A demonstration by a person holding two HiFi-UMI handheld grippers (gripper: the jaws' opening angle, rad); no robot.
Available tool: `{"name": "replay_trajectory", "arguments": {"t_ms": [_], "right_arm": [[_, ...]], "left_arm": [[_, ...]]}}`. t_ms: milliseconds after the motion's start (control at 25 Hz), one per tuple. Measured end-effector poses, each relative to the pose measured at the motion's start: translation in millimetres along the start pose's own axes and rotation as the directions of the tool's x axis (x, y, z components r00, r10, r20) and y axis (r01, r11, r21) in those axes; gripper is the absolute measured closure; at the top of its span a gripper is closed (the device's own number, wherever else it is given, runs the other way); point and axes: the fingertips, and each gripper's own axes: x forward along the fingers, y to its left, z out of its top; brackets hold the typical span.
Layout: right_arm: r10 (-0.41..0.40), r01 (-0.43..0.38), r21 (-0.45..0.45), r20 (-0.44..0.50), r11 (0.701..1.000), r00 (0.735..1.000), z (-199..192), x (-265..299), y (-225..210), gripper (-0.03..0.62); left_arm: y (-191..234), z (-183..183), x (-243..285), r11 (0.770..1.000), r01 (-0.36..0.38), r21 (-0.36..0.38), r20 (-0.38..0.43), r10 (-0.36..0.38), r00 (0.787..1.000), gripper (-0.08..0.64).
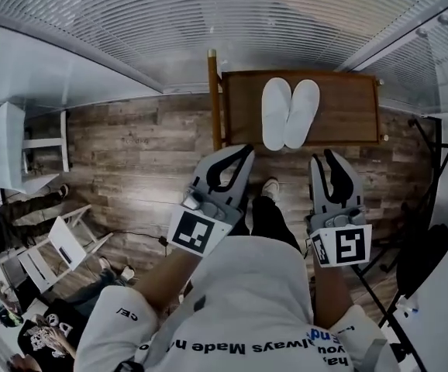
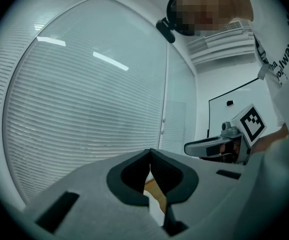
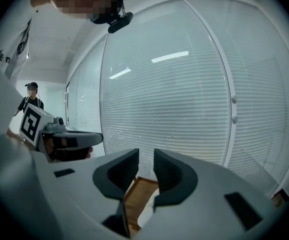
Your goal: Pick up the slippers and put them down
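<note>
Two white slippers (image 1: 290, 113) lie side by side on a low brown wooden table (image 1: 348, 107) against the window blinds. Both grippers hang in the air short of the table's near edge, apart from the slippers. My left gripper (image 1: 242, 153) is shut with nothing in it; in the left gripper view its tips (image 2: 150, 154) meet, and a strip of white slipper (image 2: 156, 211) and table wood (image 2: 157, 189) shows below them. My right gripper (image 1: 322, 159) is open and empty; in the right gripper view (image 3: 146, 159) a narrow gap parts its jaws, with slipper (image 3: 147, 215) and table (image 3: 133, 196) showing beneath.
Blinds (image 1: 208, 22) close off the far side behind the table. The person's shoe (image 1: 270, 188) stands on the plank floor (image 1: 139, 169) just before the table. A white folding chair (image 1: 61, 246) and people are at the lower left, black stands (image 1: 422, 231) at the right.
</note>
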Motion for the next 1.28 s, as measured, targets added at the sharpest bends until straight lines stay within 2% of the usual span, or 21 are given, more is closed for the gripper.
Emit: {"name": "replay_trajectory", "arguments": {"t_ms": [360, 680, 840, 1000, 1280], "right_arm": [[-0.049, 0.054, 0.037, -0.134, 0.998, 0.990, -100.3, 48.3, -31.0, 0.465], [-0.046, 0.063, 0.080, -0.195, 0.995, 0.980, -172.0, 94.3, -44.4, 0.448], [-0.050, 0.072, 0.099, -0.217, 0.992, 0.975, -204.3, 114.5, -49.9, 0.445], [-0.065, 0.096, 0.109, -0.262, 0.989, 0.963, -238.2, 131.1, -56.9, 0.439], [-0.109, 0.164, 0.134, -0.343, 0.977, 0.933, -287.8, 162.9, -78.1, 0.388]], "left_arm": [[15.0, -60.9, 36.3, 1.000, -0.001, -0.021, -0.048, 0.000, 0.999, 0.548], [28.3, -125.9, 72.9, 0.994, -0.043, -0.102, -0.065, 0.036, 0.997, 0.548], [31.7, -155.4, 86.1, 0.994, -0.053, -0.099, -0.078, 0.046, 0.996, 0.547], [38.8, -182.9, 97.4, 0.993, -0.069, -0.099, -0.091, 0.060, 0.994, 0.547], [54.2, -226.8, 118.7, 0.991, -0.092, -0.098, -0.119, 0.080, 0.990, 0.547]]}}
